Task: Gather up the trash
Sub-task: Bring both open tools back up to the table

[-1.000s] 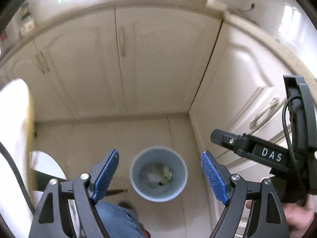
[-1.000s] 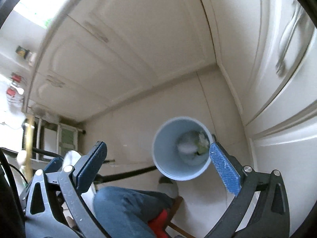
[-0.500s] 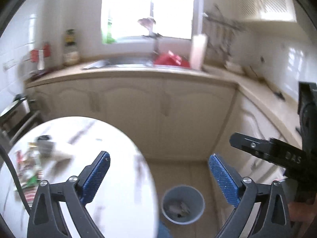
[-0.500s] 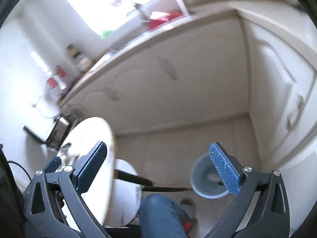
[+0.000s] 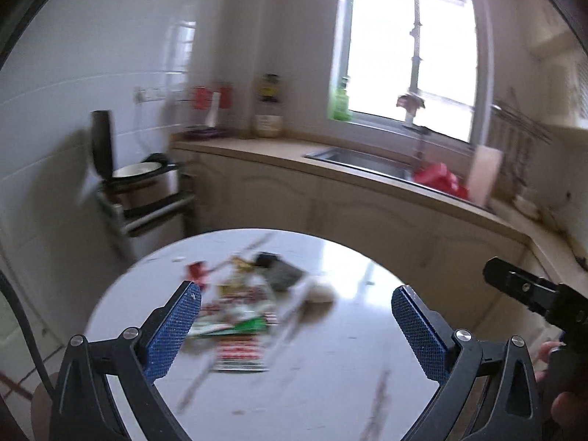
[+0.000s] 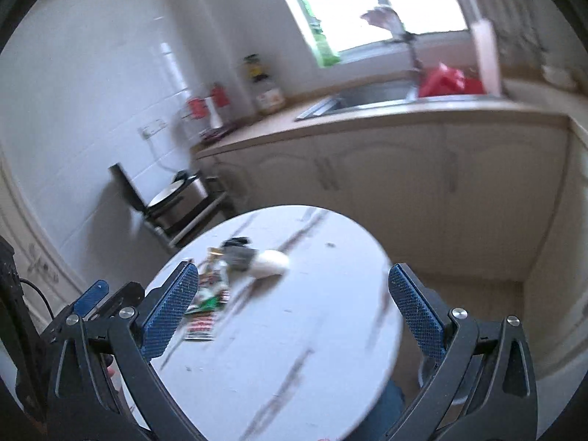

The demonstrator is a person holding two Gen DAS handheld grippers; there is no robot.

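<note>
White marbled round worktop (image 5: 330, 367) fills the lower half of both views, with the trash bunched on its far-left part. Pile: red-and-white wrappers (image 5: 240, 352), a green-edged packet (image 5: 242, 325), a small red scrap (image 5: 194, 270), a dark grey flat pack (image 5: 283, 273), and a white crumpled wad (image 5: 319, 292) just right of the pack. Blur hides which pieces overlap.

Left hand-held gripper (image 5: 296, 330): jaws spread wide, having just been opening; nothing between the blue pads (image 5: 172, 334). It hangs above the near side of the worktop and points at the pile, not touching it.

Right hand-held gripper (image 6: 294, 316): jaws also wide apart, empty, above the worktop with the wad (image 6: 272, 262) and wrappers (image 6: 205, 305) ahead and left of centre. Its black body shows at the right edge of the left view (image 5: 529, 290), with part of a hand (image 5: 562, 404) below it.

Behind: beige cabinets (image 6: 386, 176), a counter (image 5: 257, 145) with a steel sink (image 5: 356, 158), a red bag (image 5: 439, 180) at the sink, a window (image 5: 408, 51), a green bottle (image 5: 340, 101) on the sill and a jar (image 5: 268, 110) on the counter. A cooker (image 5: 143, 176) with its lid up sits on a rack left of the worktop.
</note>
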